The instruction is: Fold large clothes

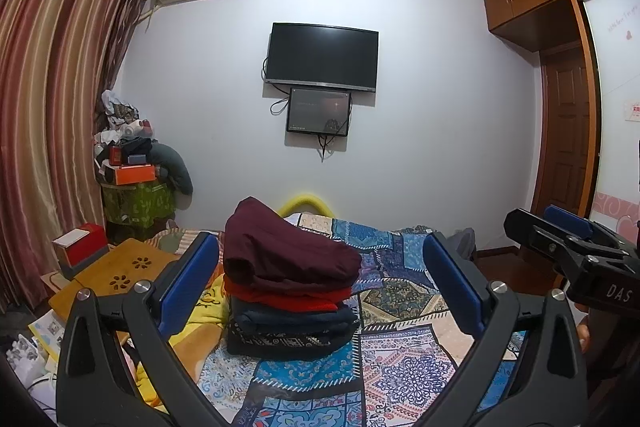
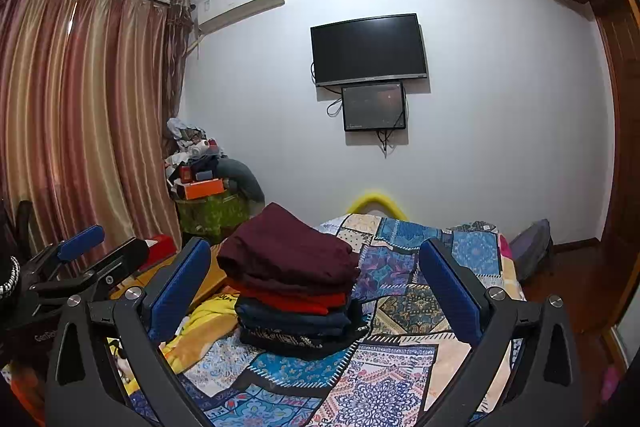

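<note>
A stack of folded clothes stands on the bed, with a maroon garment (image 1: 284,247) on top, a red one (image 1: 288,297) under it, then dark blue (image 1: 292,321) and a black patterned one at the bottom. The stack also shows in the right wrist view (image 2: 288,259). My left gripper (image 1: 320,283) is open and empty, held back from the stack with its blue pads on either side of it in view. My right gripper (image 2: 316,287) is open and empty too, also short of the stack. The right gripper shows at the right edge of the left wrist view (image 1: 560,239).
The bed has a patchwork quilt (image 1: 400,355) and a yellow blanket (image 1: 204,311) at its left. A wooden lap table (image 1: 116,271) with a red box (image 1: 82,245) stands left of the bed. A cluttered pile (image 1: 132,163) sits by the curtain (image 1: 48,107). A TV (image 1: 322,57) hangs on the far wall.
</note>
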`<state>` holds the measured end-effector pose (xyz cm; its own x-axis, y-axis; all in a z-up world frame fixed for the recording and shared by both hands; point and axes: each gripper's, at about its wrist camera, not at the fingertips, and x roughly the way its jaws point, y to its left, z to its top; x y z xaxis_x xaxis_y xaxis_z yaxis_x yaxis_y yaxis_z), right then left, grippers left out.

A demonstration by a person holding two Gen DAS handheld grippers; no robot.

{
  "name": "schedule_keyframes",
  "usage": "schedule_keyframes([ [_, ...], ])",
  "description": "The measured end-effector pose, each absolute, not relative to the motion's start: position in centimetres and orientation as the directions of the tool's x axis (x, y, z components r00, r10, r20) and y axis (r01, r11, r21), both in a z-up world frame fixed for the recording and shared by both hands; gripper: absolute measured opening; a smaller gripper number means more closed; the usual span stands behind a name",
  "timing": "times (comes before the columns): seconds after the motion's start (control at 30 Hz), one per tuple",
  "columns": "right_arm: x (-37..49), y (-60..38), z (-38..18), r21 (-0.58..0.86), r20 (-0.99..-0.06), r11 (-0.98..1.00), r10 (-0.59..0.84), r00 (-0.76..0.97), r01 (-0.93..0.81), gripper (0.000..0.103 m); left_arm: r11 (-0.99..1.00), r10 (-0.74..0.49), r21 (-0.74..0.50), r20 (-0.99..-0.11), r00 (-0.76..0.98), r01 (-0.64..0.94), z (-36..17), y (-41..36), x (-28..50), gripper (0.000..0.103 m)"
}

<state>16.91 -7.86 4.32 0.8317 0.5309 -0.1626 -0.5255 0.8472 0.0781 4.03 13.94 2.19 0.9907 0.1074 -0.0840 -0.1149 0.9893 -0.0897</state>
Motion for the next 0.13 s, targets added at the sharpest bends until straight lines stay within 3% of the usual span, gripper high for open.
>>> schedule_keyframes([
  [0.13,16.95,-7.9,4.31,0.078,-0.162,0.847,0.531,0.832,-0.526,0.103,0.989,0.113,-0.086,-0.086,0.99,-0.121,2.15,13.99,4.04,0.103],
])
